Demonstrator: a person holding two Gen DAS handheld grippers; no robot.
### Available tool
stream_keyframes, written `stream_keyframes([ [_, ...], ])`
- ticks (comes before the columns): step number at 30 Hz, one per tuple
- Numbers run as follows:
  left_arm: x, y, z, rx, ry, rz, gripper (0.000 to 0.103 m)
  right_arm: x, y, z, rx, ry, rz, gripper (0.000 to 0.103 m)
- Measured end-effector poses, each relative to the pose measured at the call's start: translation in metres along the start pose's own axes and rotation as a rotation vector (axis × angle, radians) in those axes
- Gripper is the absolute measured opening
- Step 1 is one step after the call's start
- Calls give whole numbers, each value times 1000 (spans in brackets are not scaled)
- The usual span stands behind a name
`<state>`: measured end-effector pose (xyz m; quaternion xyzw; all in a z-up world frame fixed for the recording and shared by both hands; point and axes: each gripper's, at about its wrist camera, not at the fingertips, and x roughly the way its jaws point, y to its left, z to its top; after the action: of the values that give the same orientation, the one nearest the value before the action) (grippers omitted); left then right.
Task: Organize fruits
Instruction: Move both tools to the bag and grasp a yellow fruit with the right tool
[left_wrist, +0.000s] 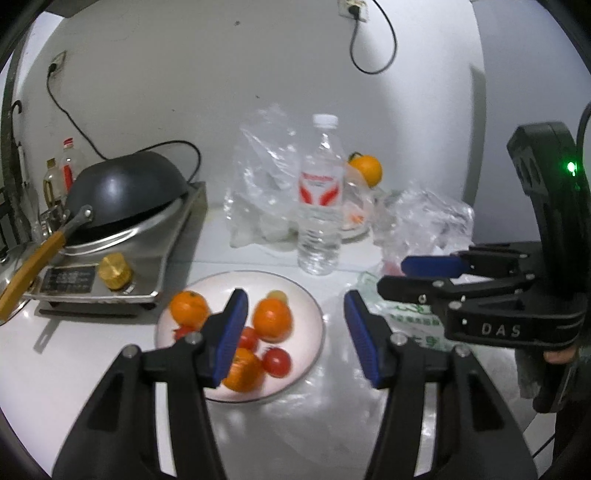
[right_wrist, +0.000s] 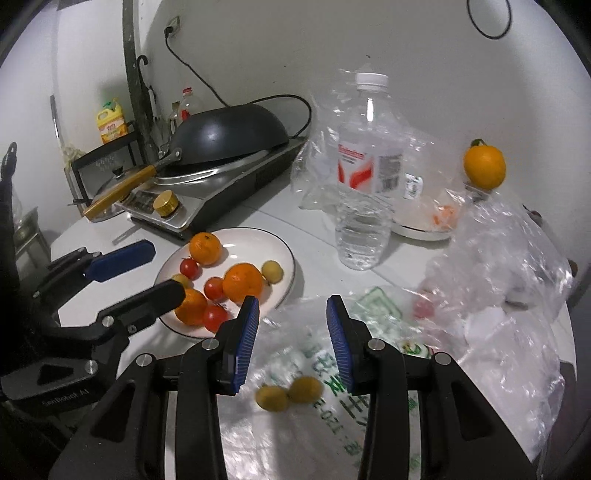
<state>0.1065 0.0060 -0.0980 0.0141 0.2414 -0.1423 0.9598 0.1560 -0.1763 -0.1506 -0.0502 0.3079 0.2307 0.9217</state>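
**Both jaws parted and empty above the fruit**

Jaws of the left gripper stand apart with nothing between the blue pads. No earlier view is at hand, so only that released state can be told. Under and ahead of its left finger lies the white plate on the white table. It carries three oranges, several red cherry tomatoes and a small yellow-green fruit at its far edge. The fruit sits mostly behind and below the left pad; the gap between the pads looks past the plate's right rim onto bare table and plastic. All these fruits are round, so no long axis or pointing direction can be read from them.

Right of the plate stands an upright water bottle, with crumpled clear bags behind it and a lone orange farther back.

Jaws of the right gripper are also parted, gripping nothing. Just below the gap, nearer the camera, two small yellow-green fruits lie touching on a printed plastic bag; they are blurred. A red fruit shows through plastic to the right.

At far left, a stove carries an overturned dark wok.
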Motion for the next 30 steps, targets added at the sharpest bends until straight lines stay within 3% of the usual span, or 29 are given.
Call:
stream_keyframes([
  [8, 11, -26, -5, 30, 25, -5, 56, 3, -23, -23, 9, 30, 11, 40],
  [14, 16, -33, -10, 35, 46, 6, 56, 22, -33, -41, 4, 100, 23, 40],
  [27, 24, -33, -20, 38, 85, 27, 56, 44, -21, -52, -28, 188, 98, 40],
  [30, 23, -33, -20, 48, 94, 30, 56, 51, -19, -56, -40, 209, 94, 28],
])
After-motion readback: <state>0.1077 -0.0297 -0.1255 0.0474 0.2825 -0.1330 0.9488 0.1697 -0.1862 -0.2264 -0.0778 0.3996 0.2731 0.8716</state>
